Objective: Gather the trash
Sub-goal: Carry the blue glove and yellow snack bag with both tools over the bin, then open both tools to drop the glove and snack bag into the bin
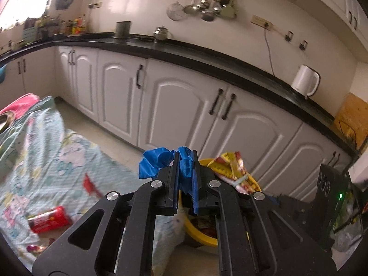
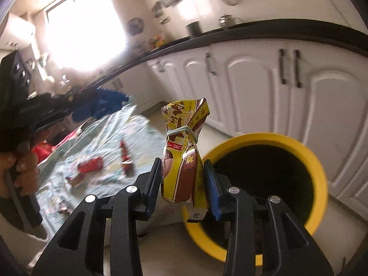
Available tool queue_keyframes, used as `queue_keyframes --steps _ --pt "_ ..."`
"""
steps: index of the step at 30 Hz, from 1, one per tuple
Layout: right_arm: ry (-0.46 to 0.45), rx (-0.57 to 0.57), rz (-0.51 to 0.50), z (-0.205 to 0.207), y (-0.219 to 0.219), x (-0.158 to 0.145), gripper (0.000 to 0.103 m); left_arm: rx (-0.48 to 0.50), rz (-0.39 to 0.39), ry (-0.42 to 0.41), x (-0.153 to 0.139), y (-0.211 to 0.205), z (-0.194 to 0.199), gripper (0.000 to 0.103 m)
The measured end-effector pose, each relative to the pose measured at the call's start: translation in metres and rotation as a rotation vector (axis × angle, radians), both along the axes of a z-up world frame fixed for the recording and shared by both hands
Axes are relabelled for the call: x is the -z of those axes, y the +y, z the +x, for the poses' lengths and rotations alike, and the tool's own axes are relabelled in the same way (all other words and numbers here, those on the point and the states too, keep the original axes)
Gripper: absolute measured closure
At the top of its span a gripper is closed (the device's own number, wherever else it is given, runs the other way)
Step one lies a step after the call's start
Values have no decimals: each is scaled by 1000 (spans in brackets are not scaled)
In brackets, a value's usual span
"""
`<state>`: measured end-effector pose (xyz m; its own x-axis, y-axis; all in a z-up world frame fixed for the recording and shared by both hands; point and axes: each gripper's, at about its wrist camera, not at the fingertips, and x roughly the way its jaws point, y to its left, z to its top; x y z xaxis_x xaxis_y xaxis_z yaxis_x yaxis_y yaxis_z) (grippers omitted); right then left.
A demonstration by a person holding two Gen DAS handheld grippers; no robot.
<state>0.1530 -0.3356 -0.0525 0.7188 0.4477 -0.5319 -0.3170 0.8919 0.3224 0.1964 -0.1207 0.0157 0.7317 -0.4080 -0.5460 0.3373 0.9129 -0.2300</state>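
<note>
- Right hand-held gripper [image 2: 184, 184]: pads clamped on a tied yellow packet [image 2: 184, 158], held upright just in front of the yellow bin [image 2: 315, 161].
- Left hand-held gripper [image 1: 185, 172]: jaws pressed together on a crumpled blue glove [image 1: 158, 161]; the bin sits below and just beyond it.
- Step, by my reading: carrying both pieces to the bin, drop not yet made.
- Next move calls for bringing each piece over the bin mouth, then parting the jaws.
- Cloth [image 1: 57, 151] on the floor carries more trash: a red wrapper [image 1: 49, 219], smaller scraps.
</note>
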Motion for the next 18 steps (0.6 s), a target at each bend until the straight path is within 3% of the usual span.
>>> queue_keyframes --steps 8,18 --pt "23 133 -4 -1 -50 10 68 82 31 35 21 -41 3 98" --pt "106 229 5 0 -82 36 68 175 80 93 55 -85 3 98"
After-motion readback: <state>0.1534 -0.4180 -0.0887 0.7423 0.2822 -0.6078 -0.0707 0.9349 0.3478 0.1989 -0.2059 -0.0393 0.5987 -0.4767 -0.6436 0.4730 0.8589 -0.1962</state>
